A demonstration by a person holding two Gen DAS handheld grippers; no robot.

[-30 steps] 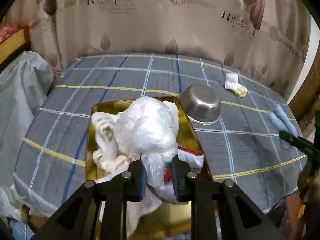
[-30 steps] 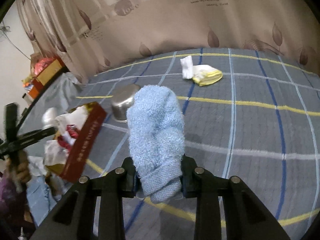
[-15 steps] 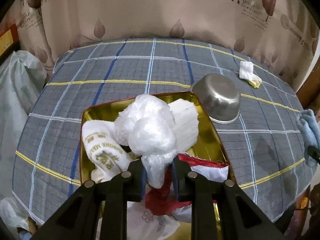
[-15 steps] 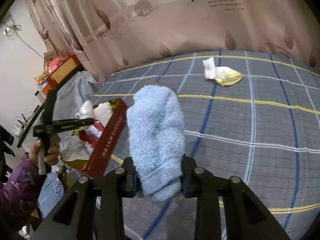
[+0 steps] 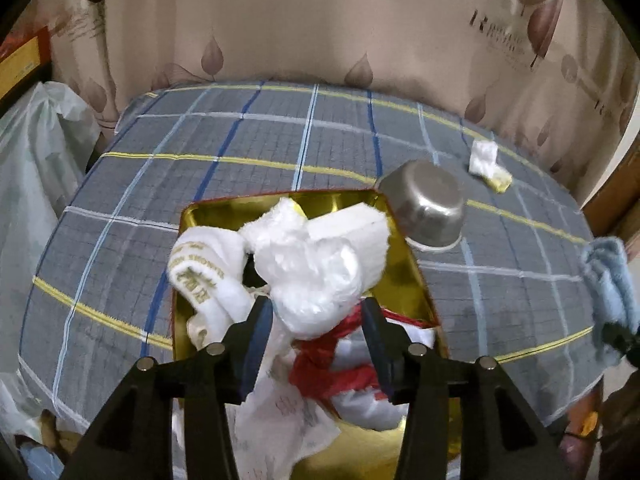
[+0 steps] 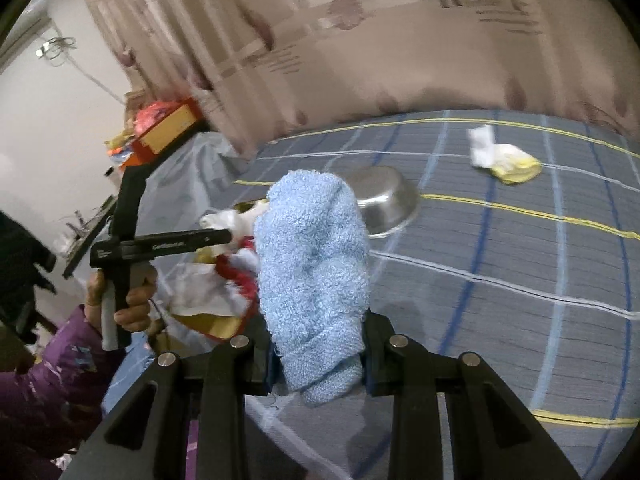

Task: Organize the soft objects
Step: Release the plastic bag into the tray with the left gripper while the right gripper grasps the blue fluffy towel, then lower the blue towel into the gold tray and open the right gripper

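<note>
My left gripper (image 5: 318, 320) is open above a gold tin (image 5: 412, 276); a crumpled white plastic bag (image 5: 316, 268) sits between its spread fingers, loose on the pile. The tin also holds a white printed sock (image 5: 200, 276) and red-and-white cloth (image 5: 340, 364). My right gripper (image 6: 316, 344) is shut on a rolled light blue towel (image 6: 312, 256), held above the table's near edge, right of the tin (image 6: 224, 320). The towel also shows at the right edge of the left wrist view (image 5: 612, 292). The left gripper shows in the right wrist view (image 6: 224, 236).
An upturned steel bowl (image 5: 428, 204) rests against the tin's far right corner. A white-and-yellow cloth (image 5: 488, 164) lies far right on the grey checked tablecloth (image 5: 248, 148). A curtain hangs behind. Plastic-covered clutter (image 5: 36, 168) is at the left.
My left gripper's fingers have spread apart and let go of the white plastic bag over the tin. My right gripper has carried the blue towel leftward toward the tin.
</note>
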